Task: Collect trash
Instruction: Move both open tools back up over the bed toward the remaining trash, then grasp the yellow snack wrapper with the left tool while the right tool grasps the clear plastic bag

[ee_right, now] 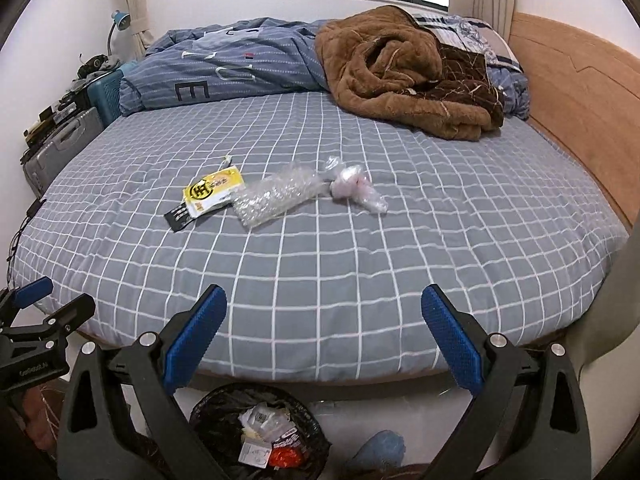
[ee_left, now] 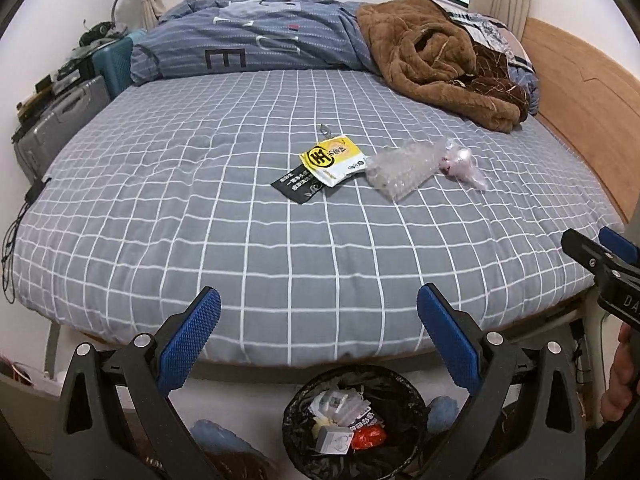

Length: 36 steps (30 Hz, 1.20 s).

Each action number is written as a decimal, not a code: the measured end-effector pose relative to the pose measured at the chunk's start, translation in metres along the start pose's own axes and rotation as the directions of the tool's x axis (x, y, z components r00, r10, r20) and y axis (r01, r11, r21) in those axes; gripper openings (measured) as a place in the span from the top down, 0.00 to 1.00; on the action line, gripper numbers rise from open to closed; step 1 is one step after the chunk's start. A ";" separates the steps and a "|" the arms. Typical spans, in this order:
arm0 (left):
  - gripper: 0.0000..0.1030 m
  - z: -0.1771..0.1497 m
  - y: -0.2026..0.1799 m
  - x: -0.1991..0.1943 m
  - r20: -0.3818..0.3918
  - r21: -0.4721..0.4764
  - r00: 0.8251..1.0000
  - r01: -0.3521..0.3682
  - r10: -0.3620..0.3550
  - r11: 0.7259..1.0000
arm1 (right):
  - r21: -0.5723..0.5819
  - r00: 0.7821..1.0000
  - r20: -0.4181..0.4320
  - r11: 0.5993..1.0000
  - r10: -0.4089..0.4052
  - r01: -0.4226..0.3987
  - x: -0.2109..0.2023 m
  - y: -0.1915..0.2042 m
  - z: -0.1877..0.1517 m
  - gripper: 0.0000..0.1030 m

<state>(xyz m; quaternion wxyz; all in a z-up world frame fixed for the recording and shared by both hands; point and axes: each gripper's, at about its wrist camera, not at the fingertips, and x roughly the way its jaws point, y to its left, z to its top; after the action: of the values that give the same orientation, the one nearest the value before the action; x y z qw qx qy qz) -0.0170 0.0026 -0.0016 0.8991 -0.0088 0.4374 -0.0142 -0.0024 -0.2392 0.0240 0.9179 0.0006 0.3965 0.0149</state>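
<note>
Grey cotton sheet with a white grid covers the bed (ee_left: 160,200), smooth and only faintly rippled. Trash items lie in a loose row near its middle: a black flat sachet (ee_left: 294,185) with white print, partly under a yellow-and-white glossy snack wrapper (ee_left: 332,159) bearing a round black-and-yellow emblem; just beside it a crumpled piece of clear bubble wrap (ee_left: 400,172), oblong and translucent; touching that, a knotted clear plastic bag (ee_left: 460,164) with something pinkish inside. A small silvery scrap (ee_left: 323,129) sits just behind the wrapper. Piled at the far edge are a blue striped duvet (ee_left: 248,44) and a brown plush blanket (ee_left: 432,60), deep-piled and bunched. A round bin (ee_left: 352,424) lined with a black plastic bag stands on the floor below the near edge of the bed, holding paper scraps, packets and a red wrapper. The left gripper (ee_left: 319,344), black plastic with blue ribbed pads, hovers over the near edge with jaws spread apart and nothing between them; the right gripper (ee_right: 324,346) likewise, spread wide and holding nothing. Both are well apart from the trash.
</note>
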 end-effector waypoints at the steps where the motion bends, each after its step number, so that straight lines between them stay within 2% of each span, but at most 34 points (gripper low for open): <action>1: 0.06 0.003 -0.001 0.004 -0.002 0.002 1.000 0.001 -0.001 1.000 | 0.006 1.000 0.001 1.000 -0.001 0.001 0.003 -0.003 0.003 0.09; 8: 0.07 0.027 -0.008 0.039 -0.018 0.016 1.000 0.022 -0.022 1.000 | 0.015 1.000 -0.017 1.000 -0.020 0.021 0.030 -0.015 0.019 0.09; 19: 0.07 0.078 -0.019 0.107 -0.039 0.011 0.999 0.032 -0.031 0.999 | 0.017 0.998 -0.057 0.999 -0.027 0.028 0.100 -0.033 0.052 0.09; 24: 0.09 0.103 -0.022 0.145 -0.053 0.015 0.997 0.059 -0.058 0.998 | 0.004 0.997 -0.070 1.000 -0.022 0.022 0.139 -0.039 0.078 0.14; 30: 0.09 0.128 -0.029 0.198 -0.073 0.104 0.996 0.057 -0.050 0.993 | 0.000 0.996 -0.086 1.000 -0.005 0.005 0.184 -0.044 0.103 0.21; 34: 0.10 0.137 -0.031 0.228 -0.125 0.159 0.987 0.119 -0.099 0.980 | 0.002 0.994 -0.107 1.000 -0.003 0.004 0.217 -0.049 0.116 0.25; 36: 0.11 0.139 -0.032 0.235 -0.124 0.180 0.987 0.124 -0.102 0.976 | 0.010 0.993 -0.115 1.000 0.003 -0.002 0.230 -0.052 0.122 0.26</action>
<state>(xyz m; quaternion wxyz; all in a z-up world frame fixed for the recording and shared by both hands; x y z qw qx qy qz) 0.2370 -0.0370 -0.0995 0.8672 0.0519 0.4835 -0.1069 0.2456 -0.2835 -0.0607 0.8936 0.0045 0.4487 0.0140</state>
